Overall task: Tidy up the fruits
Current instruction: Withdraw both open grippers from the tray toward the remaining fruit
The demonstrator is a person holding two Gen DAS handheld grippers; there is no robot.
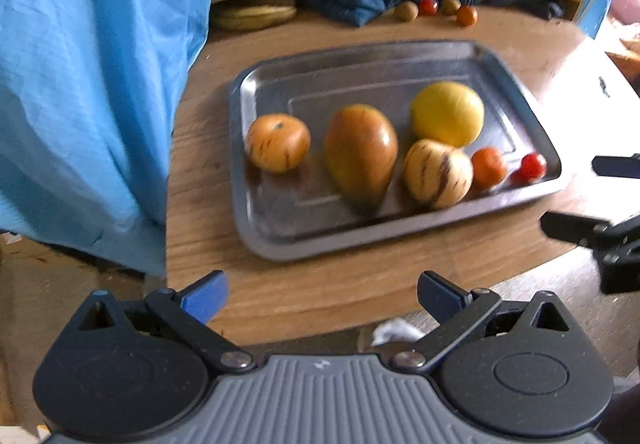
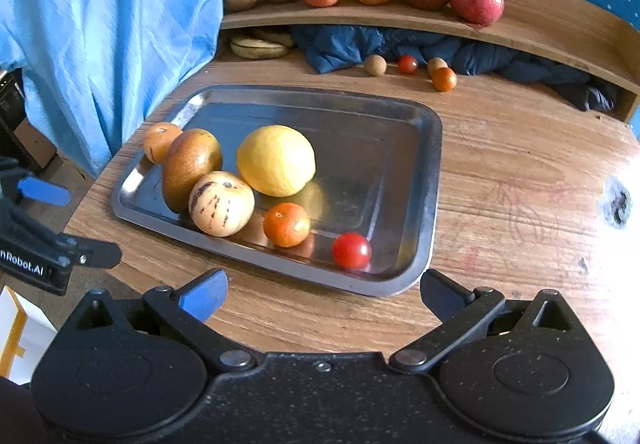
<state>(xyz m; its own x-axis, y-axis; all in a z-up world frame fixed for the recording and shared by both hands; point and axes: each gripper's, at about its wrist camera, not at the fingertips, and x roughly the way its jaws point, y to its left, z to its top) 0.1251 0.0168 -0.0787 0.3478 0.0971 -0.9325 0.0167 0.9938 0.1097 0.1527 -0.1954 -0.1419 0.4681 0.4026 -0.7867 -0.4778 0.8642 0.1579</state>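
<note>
The right gripper point(image 2: 322, 294) hangs spread and empty just off the near edge of the steel tray point(image 2: 434, 164); the left gripper point(image 1: 320, 296) is likewise spread. Nearest, by the tray's near right corner, sits a cherry tomato point(image 2: 351, 250), probably soft, smooth and prone to roll, best pinched lightly across its middle.
</note>
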